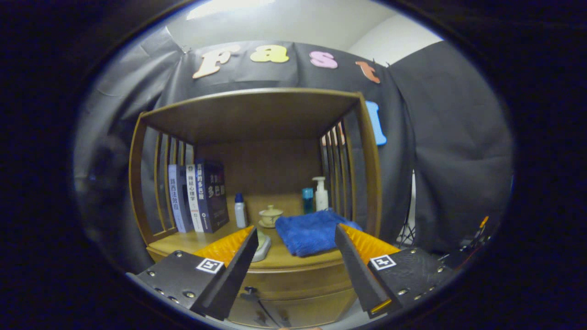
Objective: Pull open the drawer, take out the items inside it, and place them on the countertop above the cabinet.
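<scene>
My gripper (296,238) is open, its two fingers spread wide with nothing between them, held in front of a wooden cabinet. The countertop (293,262) lies just ahead of the fingers. On it a folded blue towel (308,231) rests between and beyond the fingertips. A pale round object (262,245) sits beside the left finger, partly hidden by it. Below the countertop edge is the drawer front (298,282), with a small dark handle (250,293) low between the fingers. The drawer looks closed.
Several books (198,196) stand at the shelf's left. A small white bottle with a blue cap (240,211), a lidded teacup (270,215), a teal bottle (307,200) and a white pump bottle (321,193) line the back. Wooden slats close both sides; a shelf roof (252,112) hangs overhead.
</scene>
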`<state>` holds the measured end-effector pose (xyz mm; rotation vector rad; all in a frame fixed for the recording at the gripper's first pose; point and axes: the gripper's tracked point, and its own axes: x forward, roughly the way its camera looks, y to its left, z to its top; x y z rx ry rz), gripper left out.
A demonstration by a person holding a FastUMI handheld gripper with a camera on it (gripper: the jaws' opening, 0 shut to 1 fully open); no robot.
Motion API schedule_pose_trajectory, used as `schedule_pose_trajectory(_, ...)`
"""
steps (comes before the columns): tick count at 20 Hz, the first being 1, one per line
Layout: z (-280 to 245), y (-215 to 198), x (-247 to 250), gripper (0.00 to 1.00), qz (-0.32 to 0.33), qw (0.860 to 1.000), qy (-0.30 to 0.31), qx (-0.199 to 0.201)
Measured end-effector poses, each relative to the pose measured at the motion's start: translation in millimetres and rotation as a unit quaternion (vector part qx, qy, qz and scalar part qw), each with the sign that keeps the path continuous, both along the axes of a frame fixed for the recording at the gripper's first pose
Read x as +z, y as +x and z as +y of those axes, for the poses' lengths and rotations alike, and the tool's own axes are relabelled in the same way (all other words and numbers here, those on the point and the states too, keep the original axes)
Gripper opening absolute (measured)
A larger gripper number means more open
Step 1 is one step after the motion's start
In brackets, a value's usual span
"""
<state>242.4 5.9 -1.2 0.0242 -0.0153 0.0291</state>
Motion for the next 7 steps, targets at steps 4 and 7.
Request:
schedule_pose_trajectory(4, -44, -15, -7, 1.00, 0.014, 0.999, -0.024, 0.031)
schedule_pose_trajectory(7, -75, -20, -24, 1.00, 0.044, 0.997, -0.021, 0.065)
